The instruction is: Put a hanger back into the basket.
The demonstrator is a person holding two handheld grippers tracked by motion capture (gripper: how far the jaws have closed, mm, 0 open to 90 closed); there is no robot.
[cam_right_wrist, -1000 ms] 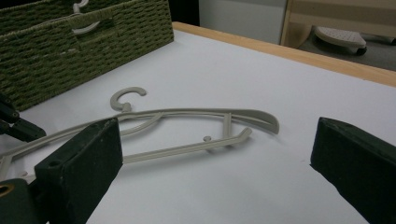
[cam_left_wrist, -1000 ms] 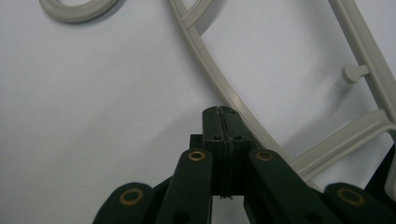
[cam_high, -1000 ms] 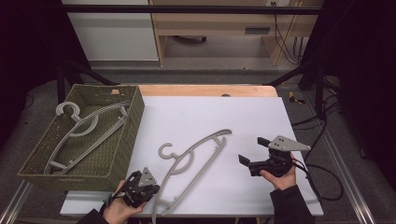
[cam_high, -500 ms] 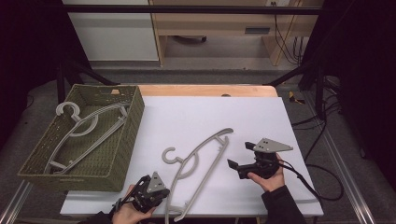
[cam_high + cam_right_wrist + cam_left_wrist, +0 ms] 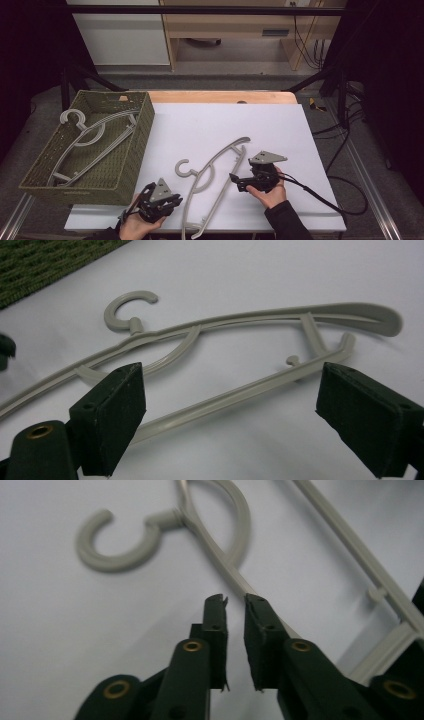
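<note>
High view — two grey hangers in all, one basket, two grippers.
Loose hanger (image 5: 212,172) flat on the white table (image 5: 210,125) at lower centre; second hanger (image 5: 87,137) lying in the green basket (image 5: 131,165) at left, likely where this one goes. Left gripper (image 5: 159,199) at bottom left beside the hanger's lower arm, right gripper (image 5: 239,180) at lower right, aimed at its bar. Left gripper view — jaws just eased apart to a narrow gap, nothing clamped, hanger arm (image 5: 220,560) passing just off the right tip. Right gripper view — jaws wide, just narrowing, bar (image 5: 240,392) between them untouched, seemingly lined up for a grasp.
</note>
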